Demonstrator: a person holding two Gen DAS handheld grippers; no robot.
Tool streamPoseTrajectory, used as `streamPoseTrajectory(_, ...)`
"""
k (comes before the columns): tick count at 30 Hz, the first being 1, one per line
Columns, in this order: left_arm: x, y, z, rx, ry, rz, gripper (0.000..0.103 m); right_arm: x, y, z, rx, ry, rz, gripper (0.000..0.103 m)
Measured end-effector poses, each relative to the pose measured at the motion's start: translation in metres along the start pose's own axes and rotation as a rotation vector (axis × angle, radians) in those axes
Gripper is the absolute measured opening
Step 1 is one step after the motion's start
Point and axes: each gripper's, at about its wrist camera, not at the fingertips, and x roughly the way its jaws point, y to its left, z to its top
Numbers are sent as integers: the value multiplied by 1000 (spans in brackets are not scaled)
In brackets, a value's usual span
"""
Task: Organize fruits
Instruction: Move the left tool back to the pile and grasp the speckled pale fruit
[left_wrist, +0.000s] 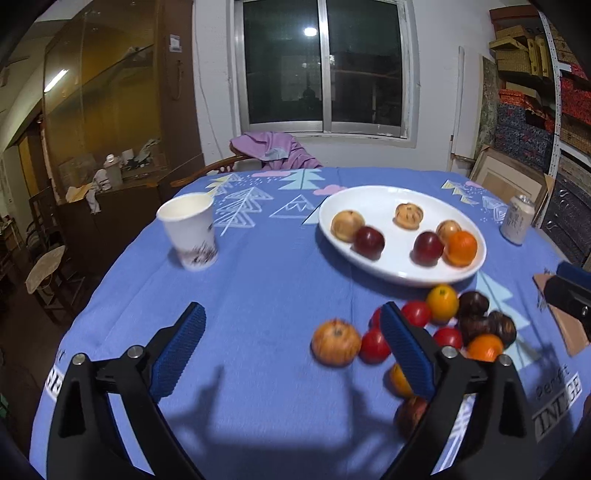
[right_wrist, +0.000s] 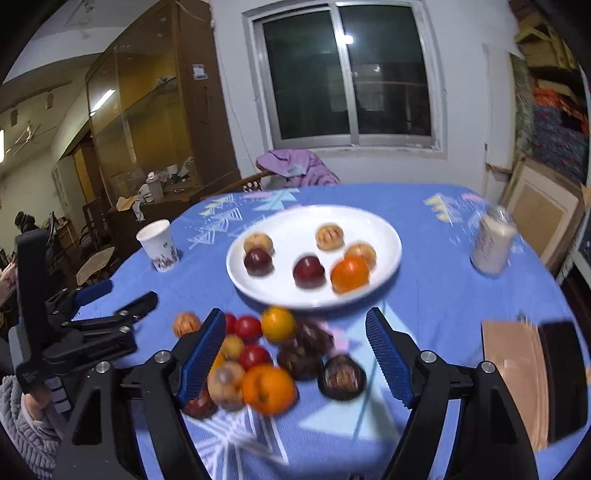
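Fruits lie in two groups on my desk (left_wrist: 258, 295), which wears a blue printed cloth: six sit spread on the white plate (left_wrist: 373, 206), and a loose heap (right_wrist: 266, 354) of red, orange, tan and dark round ones crowds the cloth just in front of the plate. They are all roundish, so I can't give any of them a long axis or a heading; the orange (left_wrist: 442, 302) nearest the plate rim shows its stem dimple facing up. My left claw (left_wrist: 291, 332) stands spread wide and released, with only bare cloth between its blue pads; its right pad (left_wrist: 406, 354) overlaps the heap's left edge in view, though I cannot tell whether it touches. My right claw (right_wrist: 295, 354) is also apart and holds nothing, the heap lying between and beyond its fingers. A paper cup (left_wrist: 190, 230) stands well left of the plate, a can (left_wrist: 517, 219) to its right.
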Motion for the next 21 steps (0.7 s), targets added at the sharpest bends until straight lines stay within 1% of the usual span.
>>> streamPoseTrajectory(3,-1,-1,-13,21,10,20,94,2,-7,-12,40,23,-22,79)
streamPoseTrajectory(5,1,2,-12,17,1,33,94,1,-10,-13,54,21,-14,80)
streamPoseTrajectory(6,2,4,-12,7,0,29,94,1,-9,-13,56,17,-14,82)
streamPoseTrajectory(7,4,6,-11,-2,6,20,94,-1,-9,-13,59,12,-17,86)
streamPoseTrajectory(9,8,10,-11,-14,26,6,94,0,-9,-14,59,16,-19,88)
streamPoseTrajectory(14,26,18,-7,-65,95,-38,94,5,-5,-16,53,50,-24,89)
streamPoseTrajectory(17,35,23,-8,-106,139,-81,94,5,-3,-17,45,52,-26,89)
streamPoseTrajectory(21,39,21,-9,-95,148,-82,94,5,-4,-17,55,56,-23,89)
